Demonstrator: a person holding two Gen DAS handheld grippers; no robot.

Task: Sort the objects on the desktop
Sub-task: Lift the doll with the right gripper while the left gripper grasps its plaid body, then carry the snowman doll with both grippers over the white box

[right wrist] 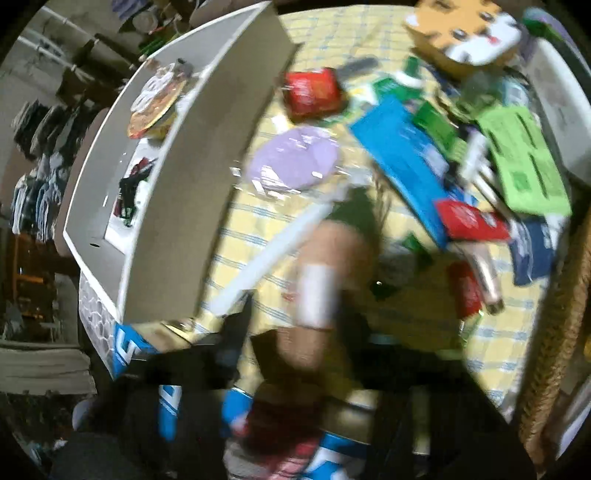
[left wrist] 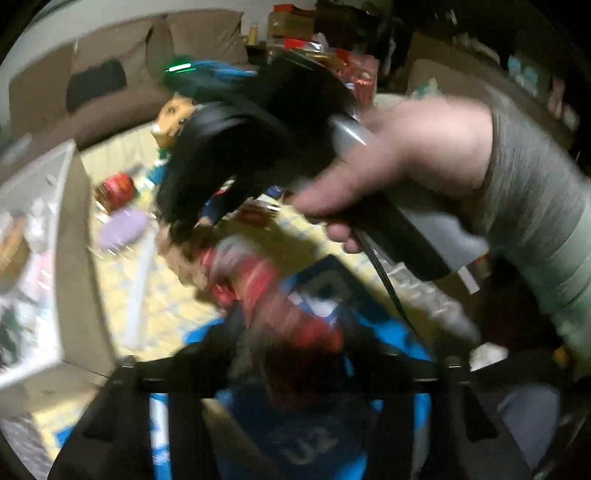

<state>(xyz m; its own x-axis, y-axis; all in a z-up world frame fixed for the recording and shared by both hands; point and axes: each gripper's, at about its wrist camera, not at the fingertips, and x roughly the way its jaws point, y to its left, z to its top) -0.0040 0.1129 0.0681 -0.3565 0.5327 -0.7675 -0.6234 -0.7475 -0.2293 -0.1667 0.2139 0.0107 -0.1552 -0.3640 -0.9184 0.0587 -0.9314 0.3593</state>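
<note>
A long packet (left wrist: 266,288), red-striped at one end and tan with a white band (right wrist: 317,291) at the other, hangs above the table. My right gripper (left wrist: 181,229), held by a hand in a grey sleeve, is shut on its upper end. In the right wrist view the packet runs up between the right gripper's (right wrist: 299,332) fingers. My left gripper (left wrist: 291,376) is below, its jaws standing wide on either side of the packet's lower end and not pressing it. Both views are blurred.
A grey-walled box (right wrist: 177,206) with snack packs inside stands at the left on the yellow checked cloth (right wrist: 258,236). On the cloth lie a purple disc (right wrist: 295,158), a red pack (right wrist: 314,92), a blue pack (right wrist: 399,158), a green card (right wrist: 528,166) and a tiger-face box (right wrist: 461,33).
</note>
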